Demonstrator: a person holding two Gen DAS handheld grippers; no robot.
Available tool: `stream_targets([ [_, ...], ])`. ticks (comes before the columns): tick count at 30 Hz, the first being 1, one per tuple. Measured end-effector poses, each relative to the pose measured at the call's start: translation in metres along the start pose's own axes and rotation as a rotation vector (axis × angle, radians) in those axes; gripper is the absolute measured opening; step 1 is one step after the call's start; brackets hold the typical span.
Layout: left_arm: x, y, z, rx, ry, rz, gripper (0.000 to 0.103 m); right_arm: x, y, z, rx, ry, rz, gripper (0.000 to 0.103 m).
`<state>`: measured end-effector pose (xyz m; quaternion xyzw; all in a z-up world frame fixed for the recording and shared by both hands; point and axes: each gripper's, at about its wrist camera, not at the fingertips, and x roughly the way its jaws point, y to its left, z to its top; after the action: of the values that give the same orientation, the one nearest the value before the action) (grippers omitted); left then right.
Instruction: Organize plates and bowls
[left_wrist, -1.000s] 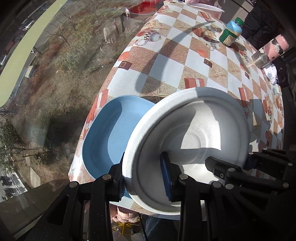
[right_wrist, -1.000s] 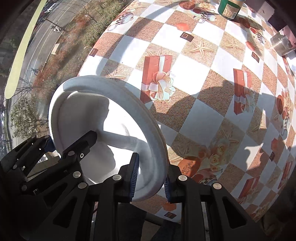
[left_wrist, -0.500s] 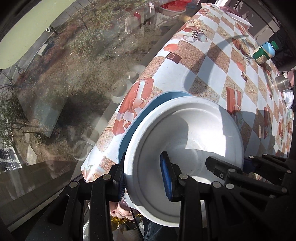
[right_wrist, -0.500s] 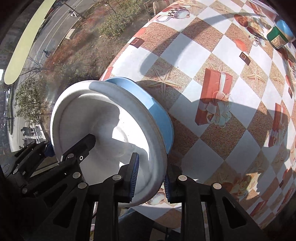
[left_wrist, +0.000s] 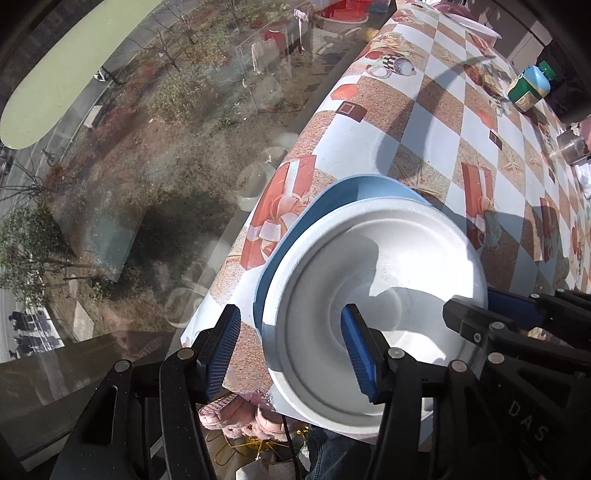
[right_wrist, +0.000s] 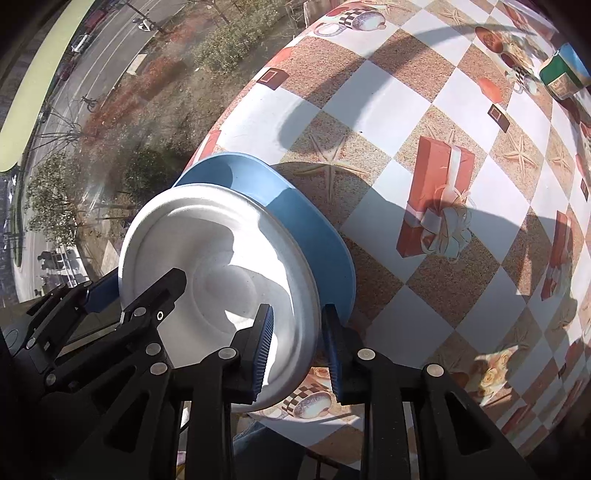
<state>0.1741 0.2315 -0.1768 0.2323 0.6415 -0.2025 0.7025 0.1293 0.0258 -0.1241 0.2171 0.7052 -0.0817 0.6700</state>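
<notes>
White plate (left_wrist: 373, 295) seated in blue bowl (left_wrist: 354, 192) at surface (left_wrist: 436, 122) edge. Left tool (left_wrist: 291, 347) spread wide; right tool (right_wrist: 297, 347) parted around rim.

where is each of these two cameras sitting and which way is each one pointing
Left wrist: rides the left gripper, facing the white plate; its open fingers, the right gripper and pink slippers show.
Right wrist: rides the right gripper, whose jaws straddle the plate's rim; the left gripper shows.
Shared: white plate on blue plate, checkered table, green bottle.
</notes>
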Motion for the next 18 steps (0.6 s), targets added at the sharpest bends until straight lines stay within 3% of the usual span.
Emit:
stream_targets([
  [3, -0.005, 0.010, -0.002, -0.014, -0.033, 0.016, 0.084, -0.009, -0.002, -0.005, 0.013, -0.022, -0.036, 0.031],
  [5, -0.005, 0.016, -0.004, -0.031, -0.023, -0.009, 0.093, -0.011, -0.007, -0.009, 0.032, -0.039, -0.072, 0.061],
  [7, -0.007, 0.016, -0.005, -0.027, -0.021, -0.004, 0.101, -0.018, -0.015, -0.012, 0.056, -0.065, -0.047, 0.080],
  [12, -0.014, 0.007, -0.010, 0.011, -0.029, -0.010, 0.103, -0.027, -0.020, -0.021, 0.086, -0.095, -0.022, 0.083],
  [14, -0.018, 0.003, -0.013, 0.023, -0.037, -0.004, 0.103, -0.033, -0.018, -0.026, 0.071, -0.137, -0.020, 0.103],
  [18, -0.025, -0.002, -0.014, 0.035, -0.058, -0.007, 0.103, -0.045, -0.011, -0.032, 0.035, -0.175, -0.046, 0.103],
])
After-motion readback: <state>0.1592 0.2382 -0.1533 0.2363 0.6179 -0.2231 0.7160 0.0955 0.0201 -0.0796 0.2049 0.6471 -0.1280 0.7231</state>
